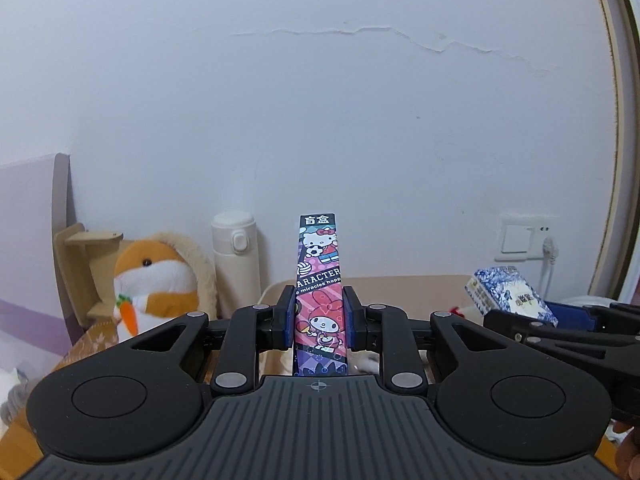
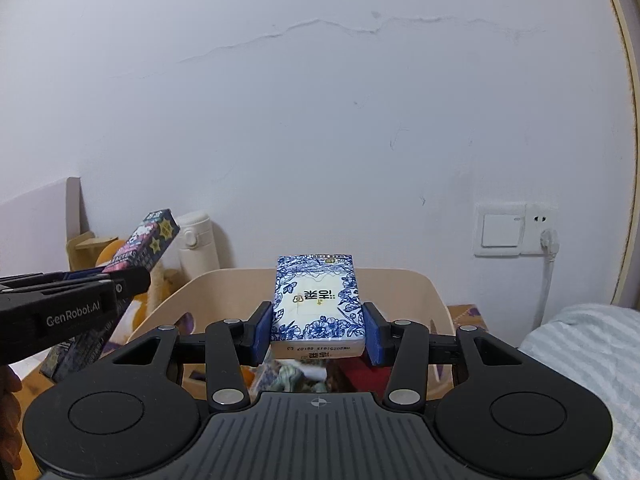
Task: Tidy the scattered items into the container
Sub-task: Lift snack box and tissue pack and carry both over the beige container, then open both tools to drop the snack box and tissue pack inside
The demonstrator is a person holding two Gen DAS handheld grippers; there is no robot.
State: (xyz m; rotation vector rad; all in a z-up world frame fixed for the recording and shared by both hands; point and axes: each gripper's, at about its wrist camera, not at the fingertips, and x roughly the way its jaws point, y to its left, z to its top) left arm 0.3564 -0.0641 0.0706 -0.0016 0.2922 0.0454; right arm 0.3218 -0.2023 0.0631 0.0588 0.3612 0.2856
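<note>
Cartoon-printed tall narrow cardboard box (image 1: 319, 296) fills the centre of the left wrist view, standing upright and clamped on both sides by the blue pads of the left gripper (image 1: 319, 317), whose jaws are closed down to the box's width. Behind it, low in the frame, runs the rim of a beige plastic container (image 1: 400, 282). At left centre sits an orange and white plush toy holding a carrot (image 1: 154, 280), and just right of it a cream-coloured insulated bottle (image 1: 236, 256) stands against the white wall. At the right edge, the blue-and-white floral tissue pack (image 1: 510, 294) appears, held by the black right gripper (image 1: 560, 320). A white wall switch and socket (image 1: 524, 240) sits above it. In the right wrist view, the tissue pack (image 2: 318, 304) lies flat at centre frame between the blue pads of the right gripper (image 2: 318, 330), which press on both its sides, jaws partly closed to the pack's width. The pack hovers above the open beige container (image 2: 424, 292), whose inside shows mixed items I cannot make out. At the left of the frame, the left gripper (image 2: 124, 284) holds the cartoon box (image 2: 148, 244), tilted, with the cream bottle (image 2: 198, 244) behind. A pale striped bed cover (image 2: 580, 344) occupies the lower right.
</note>
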